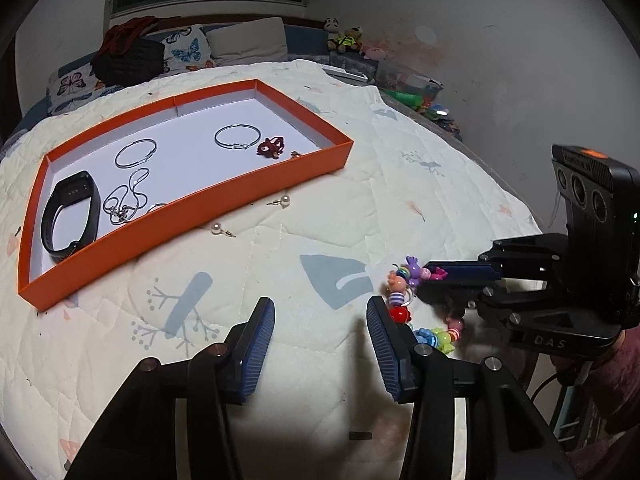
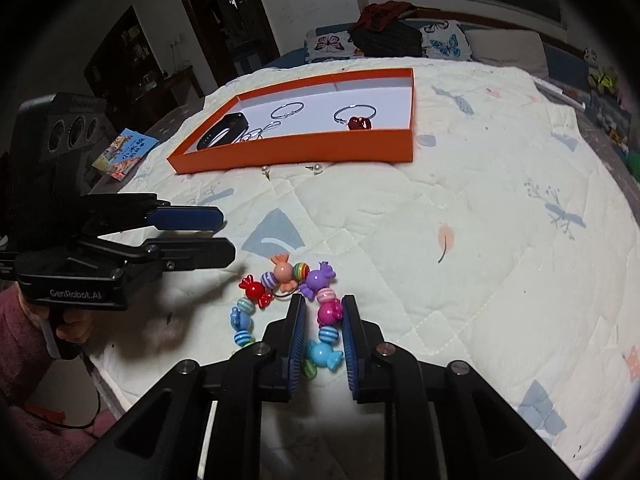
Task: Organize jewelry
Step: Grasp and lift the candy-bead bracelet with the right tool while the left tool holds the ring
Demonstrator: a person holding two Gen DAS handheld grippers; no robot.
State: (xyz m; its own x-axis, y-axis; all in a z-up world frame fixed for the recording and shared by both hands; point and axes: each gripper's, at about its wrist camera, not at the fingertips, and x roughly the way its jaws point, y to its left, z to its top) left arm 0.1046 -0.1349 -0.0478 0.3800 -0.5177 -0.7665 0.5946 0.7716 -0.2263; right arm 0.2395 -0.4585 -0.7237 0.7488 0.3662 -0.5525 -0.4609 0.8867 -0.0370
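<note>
A bracelet of colourful candy-shaped beads [image 2: 282,272] lies on the quilt near the bed's edge. My right gripper [image 2: 323,300] is shut on its pink and blue beads; the left wrist view shows that gripper [image 1: 422,280] reaching in from the right onto the bracelet [image 1: 400,280]. My left gripper [image 1: 320,306] stands open just left of the bracelet, nothing between its pads. Beyond lies an orange tray [image 1: 200,216] holding a black fitness band [image 1: 70,216], two hoop bangles [image 1: 136,153], a chain [image 1: 128,200] and a dark red ornament [image 1: 271,147]. Two pearl earrings [image 1: 285,200] [image 1: 218,228] lie on the quilt before it.
Pillows and a dark bag [image 1: 128,60] sit at the bed's head. Plush toys and clutter [image 1: 348,40] line the wall side. A picture book [image 2: 124,154] lies off the bed's left edge in the right wrist view. A person's sleeve [image 2: 24,320] holds the left gripper.
</note>
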